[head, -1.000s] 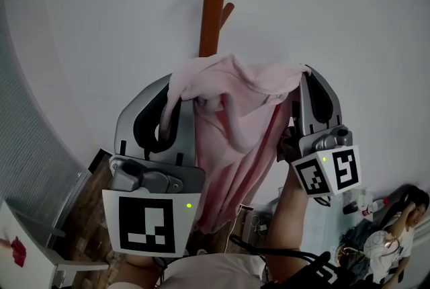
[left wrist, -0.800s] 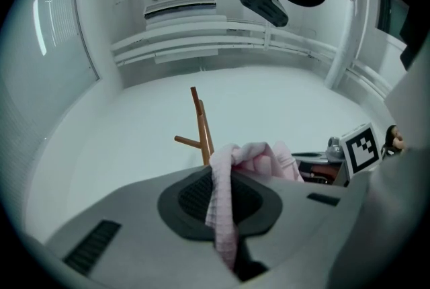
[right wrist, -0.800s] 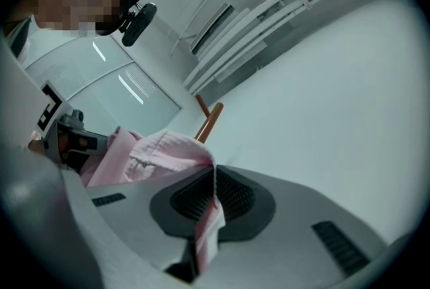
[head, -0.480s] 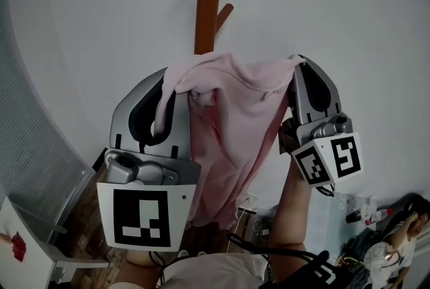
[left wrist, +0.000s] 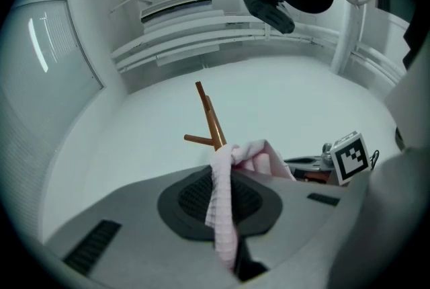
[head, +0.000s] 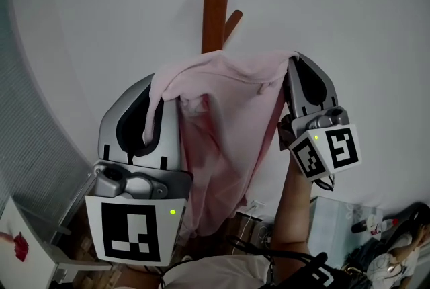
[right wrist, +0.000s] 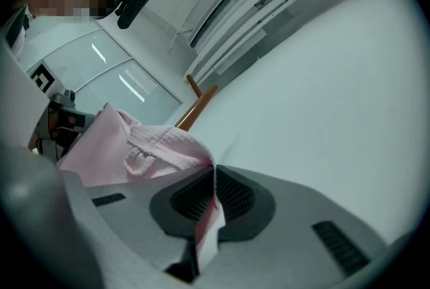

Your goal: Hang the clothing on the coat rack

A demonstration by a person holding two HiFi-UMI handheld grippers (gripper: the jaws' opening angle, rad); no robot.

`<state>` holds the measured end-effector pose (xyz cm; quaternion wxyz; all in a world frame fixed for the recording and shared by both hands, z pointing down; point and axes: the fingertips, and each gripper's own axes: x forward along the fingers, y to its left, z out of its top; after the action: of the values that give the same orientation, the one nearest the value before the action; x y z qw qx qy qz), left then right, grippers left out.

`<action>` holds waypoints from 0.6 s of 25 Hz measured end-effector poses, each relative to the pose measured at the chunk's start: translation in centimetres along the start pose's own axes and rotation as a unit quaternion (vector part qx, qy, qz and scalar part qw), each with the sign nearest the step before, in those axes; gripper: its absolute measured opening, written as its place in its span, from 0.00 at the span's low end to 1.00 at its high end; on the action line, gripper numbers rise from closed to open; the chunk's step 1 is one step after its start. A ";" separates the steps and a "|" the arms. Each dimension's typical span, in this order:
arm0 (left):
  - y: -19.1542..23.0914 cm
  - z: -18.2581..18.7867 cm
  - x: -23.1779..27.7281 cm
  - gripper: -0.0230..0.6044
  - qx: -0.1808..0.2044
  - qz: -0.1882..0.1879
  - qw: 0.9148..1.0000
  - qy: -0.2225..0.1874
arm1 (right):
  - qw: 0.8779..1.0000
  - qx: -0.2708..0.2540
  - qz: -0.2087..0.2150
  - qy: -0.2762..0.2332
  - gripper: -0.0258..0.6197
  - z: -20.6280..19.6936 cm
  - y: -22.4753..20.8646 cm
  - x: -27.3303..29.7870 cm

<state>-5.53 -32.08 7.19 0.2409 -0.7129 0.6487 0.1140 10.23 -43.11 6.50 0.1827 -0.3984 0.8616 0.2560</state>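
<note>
- The pale pink waffle-knit garment (head: 232, 126) is held up in front of a plain white wall (head: 349, 25). Its top edge is stretched between the two hand-held grippers, and the rest hangs down between them.
- The left grey two-jaw gripper (head: 156, 83) is clenched on the garment's left top corner. In the left gripper view a strip of pink cloth runs down between its closed dark ribbed pads, and a bunched fold lies over the jaw tips.
- The right grey two-jaw gripper (head: 295, 60) is clamped on the other top corner. In the right gripper view the hem is pinched between its pads, and the fabric spreads away to the left of the jaws.
- The brown wooden coat rack (head: 215, 5) stands behind the garment. Its pole rises above the stretched top edge, roughly midway between the two grippers.
- The angled pegs that show branch off the pole above the cloth and are apart from it. I cannot tell whether the cloth touches the pole lower down.
</note>
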 end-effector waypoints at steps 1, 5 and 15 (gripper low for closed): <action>0.3 -0.3 0.0 0.07 0.003 0.007 1.000 0.006 | 1.000 0.000 0.000 0.003 0.08 -0.4 0.1 0.2; 1.2 -2.2 -0.2 0.07 0.008 0.024 0.999 0.030 | 1.000 0.004 0.006 0.024 0.08 -2.5 0.6 0.4; 2.3 -6.4 0.2 0.07 0.007 0.033 0.997 0.068 | 0.997 0.028 0.015 0.064 0.08 -7.0 1.7 0.2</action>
<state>-8.71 -35.53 12.17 0.1974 -0.6954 0.6876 0.0683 7.99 -46.38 12.48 0.1344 -0.3961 0.8841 0.2084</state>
